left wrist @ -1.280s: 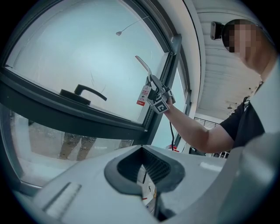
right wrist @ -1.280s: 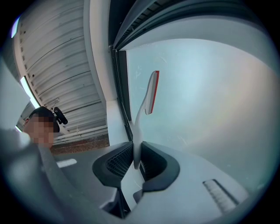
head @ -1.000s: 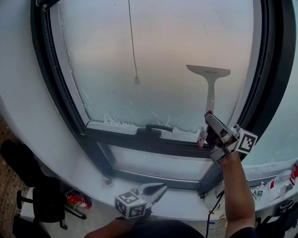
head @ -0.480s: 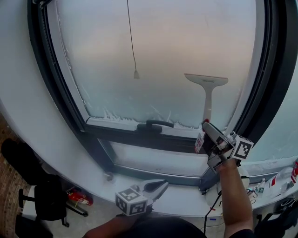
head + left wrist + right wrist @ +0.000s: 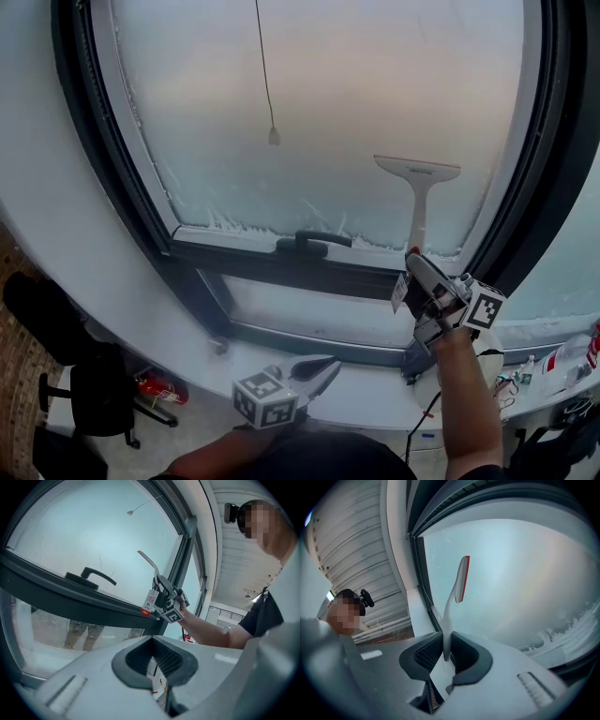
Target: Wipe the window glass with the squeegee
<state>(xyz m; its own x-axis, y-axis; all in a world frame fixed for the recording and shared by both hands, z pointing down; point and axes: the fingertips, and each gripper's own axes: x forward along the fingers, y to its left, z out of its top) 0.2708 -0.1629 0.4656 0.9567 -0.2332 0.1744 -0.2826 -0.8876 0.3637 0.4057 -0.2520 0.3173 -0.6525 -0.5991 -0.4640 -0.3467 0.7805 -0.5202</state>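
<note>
A white squeegee (image 5: 418, 202) stands upright against the frosted window glass (image 5: 309, 103), its blade on top at the pane's lower right. My right gripper (image 5: 416, 263) is shut on the bottom of its handle. In the right gripper view the squeegee (image 5: 460, 579) rises from between the pads (image 5: 461, 656) to the glass. The left gripper view shows the squeegee (image 5: 149, 562) and the right gripper (image 5: 167, 603) from the side. My left gripper (image 5: 326, 368) hangs low by the sill, shut and holding nothing; its jaws (image 5: 157, 660) are together.
A black window handle (image 5: 314, 242) lies on the lower frame, left of the squeegee. A pull cord (image 5: 273, 136) hangs before the glass. The white sill (image 5: 375, 398) runs below. A black chair (image 5: 89, 408) stands at the lower left, bottles (image 5: 562, 361) at the right.
The right gripper has drawn the squeegee down the glass, so its blade now sits closer to the lower frame. The left gripper has stayed low by the sill.
</note>
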